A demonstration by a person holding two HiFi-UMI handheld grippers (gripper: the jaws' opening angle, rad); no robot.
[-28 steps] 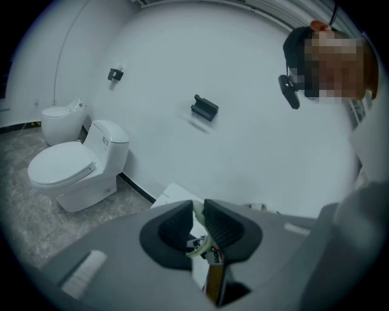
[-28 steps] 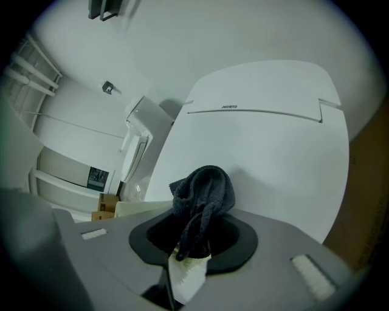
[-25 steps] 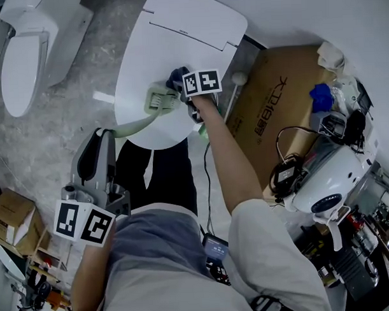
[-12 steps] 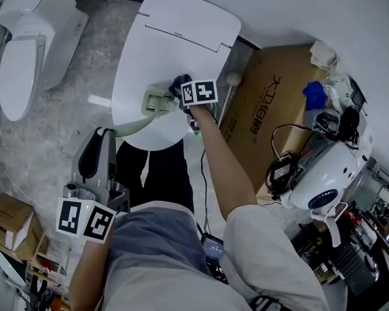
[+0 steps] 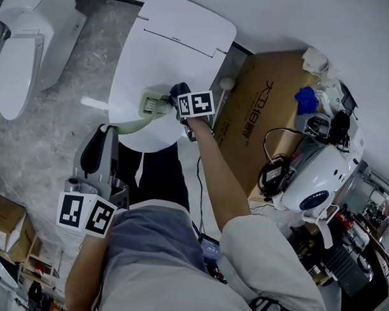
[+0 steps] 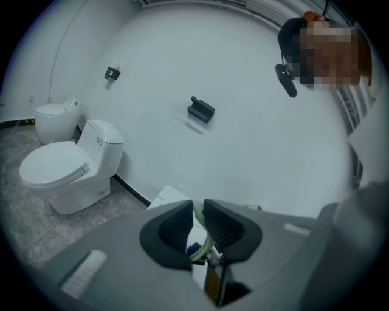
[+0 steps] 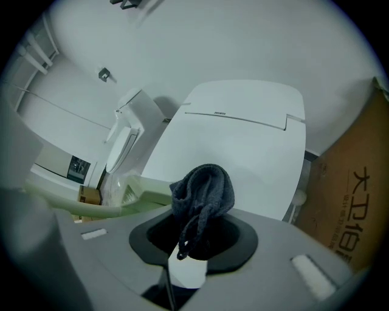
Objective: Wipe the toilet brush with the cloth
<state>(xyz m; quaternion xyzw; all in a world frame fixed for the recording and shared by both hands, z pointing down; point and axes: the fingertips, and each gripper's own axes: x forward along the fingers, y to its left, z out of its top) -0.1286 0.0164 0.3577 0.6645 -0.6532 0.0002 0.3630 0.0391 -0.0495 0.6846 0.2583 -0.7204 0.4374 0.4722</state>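
We're gripping toilet brush (image 5: 153, 103) handle with left gripper (image 6: 197, 212); right gripper (image 7: 197, 234), pinching cloth (image 7: 203, 185), is hovering just right of brush head.

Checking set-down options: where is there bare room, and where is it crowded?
Free: the far half of the lid, beyond the brush and cloth; the floor between it and the other toilet. Crowded: right of the box, cables and devices.

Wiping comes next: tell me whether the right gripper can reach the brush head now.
Probably yes: the right gripper, shut on the cloth, sits right beside the brush head, with nothing between them.
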